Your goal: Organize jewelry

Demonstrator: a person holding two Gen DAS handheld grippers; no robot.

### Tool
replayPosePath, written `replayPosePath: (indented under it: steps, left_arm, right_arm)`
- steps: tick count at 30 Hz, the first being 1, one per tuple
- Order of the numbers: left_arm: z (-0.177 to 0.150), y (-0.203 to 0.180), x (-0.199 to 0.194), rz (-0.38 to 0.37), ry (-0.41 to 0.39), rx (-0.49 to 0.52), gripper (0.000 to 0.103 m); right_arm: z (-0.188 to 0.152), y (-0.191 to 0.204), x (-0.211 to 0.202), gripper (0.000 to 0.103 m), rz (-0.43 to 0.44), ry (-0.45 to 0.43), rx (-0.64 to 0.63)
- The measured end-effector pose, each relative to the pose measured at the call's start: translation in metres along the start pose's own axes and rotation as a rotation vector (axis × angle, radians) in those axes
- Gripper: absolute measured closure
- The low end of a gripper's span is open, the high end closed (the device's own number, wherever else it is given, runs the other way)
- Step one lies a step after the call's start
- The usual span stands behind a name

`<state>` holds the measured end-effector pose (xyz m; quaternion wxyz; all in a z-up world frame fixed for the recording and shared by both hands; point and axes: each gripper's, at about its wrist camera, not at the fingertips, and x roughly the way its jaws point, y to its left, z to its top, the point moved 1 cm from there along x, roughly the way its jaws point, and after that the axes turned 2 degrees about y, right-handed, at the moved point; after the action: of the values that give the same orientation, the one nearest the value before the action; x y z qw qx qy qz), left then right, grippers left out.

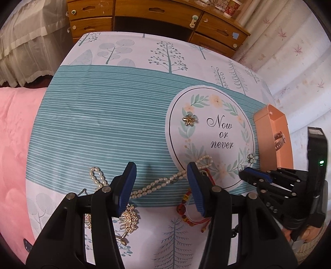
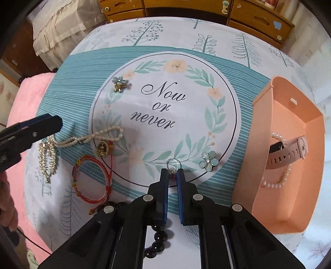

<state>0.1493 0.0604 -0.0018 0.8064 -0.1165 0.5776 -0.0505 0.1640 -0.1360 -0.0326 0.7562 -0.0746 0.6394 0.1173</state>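
Observation:
My right gripper (image 2: 172,172) is shut on a small ring (image 2: 173,164) at the near edge of the printed circle; it also shows in the left wrist view (image 1: 244,171). My left gripper (image 1: 161,171) is open and empty above a pearl necklace (image 1: 163,182), with a red cord bracelet (image 1: 193,215) and a gold hair comb (image 1: 129,220) below it. A peach tray (image 2: 310,128) at the right holds a pink watch (image 2: 289,153) and a pearl bracelet (image 2: 275,184). Flower brooches lie at the circle's left (image 2: 120,82) and lower right (image 2: 209,161).
A gold pendant (image 2: 102,148) lies by the red bracelet (image 2: 93,180). A black bead bracelet (image 2: 159,238) lies under my right gripper. A wooden drawer chest (image 1: 157,18) stands behind the table. A pink blanket (image 1: 16,144) lies at the left.

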Motion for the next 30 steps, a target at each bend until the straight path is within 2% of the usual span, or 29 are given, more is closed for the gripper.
replayPosePath:
  steps: [6,9,14,16,23,26,28,30]
  left_arm:
    - [-0.004,0.000,-0.006,0.014,-0.002,0.037,0.055]
    - [-0.007,-0.001,-0.011,0.022,-0.004,0.074,0.055]
    - [-0.012,-0.003,-0.023,0.051,-0.013,0.116,0.055]
    - [-0.011,-0.004,-0.028,0.062,-0.022,0.119,0.055]
    - [0.002,-0.014,-0.039,0.071,-0.048,0.112,0.055]
    - [0.012,-0.021,-0.038,0.065,-0.058,0.113,0.055]
    - [0.019,-0.024,-0.034,0.061,-0.057,0.110,0.055]
    - [0.025,-0.027,-0.026,0.061,-0.049,0.107,0.055]
  right_arm:
    - [-0.017,-0.014,-0.043,0.095,0.089,-0.103,0.043]
    - [-0.029,-0.035,-0.070,0.095,0.132,-0.164,0.089]
    - [-0.040,-0.077,-0.109,0.095,0.132,-0.239,0.144]
    - [-0.042,-0.092,-0.130,0.095,0.106,-0.274,0.165]
    - [-0.030,-0.137,-0.182,0.095,0.074,-0.344,0.220]
    - [-0.024,-0.150,-0.187,0.095,0.073,-0.341,0.237]
    - [-0.022,-0.155,-0.178,0.095,0.071,-0.299,0.236]
    - [-0.021,-0.161,-0.154,0.095,0.079,-0.217,0.245]
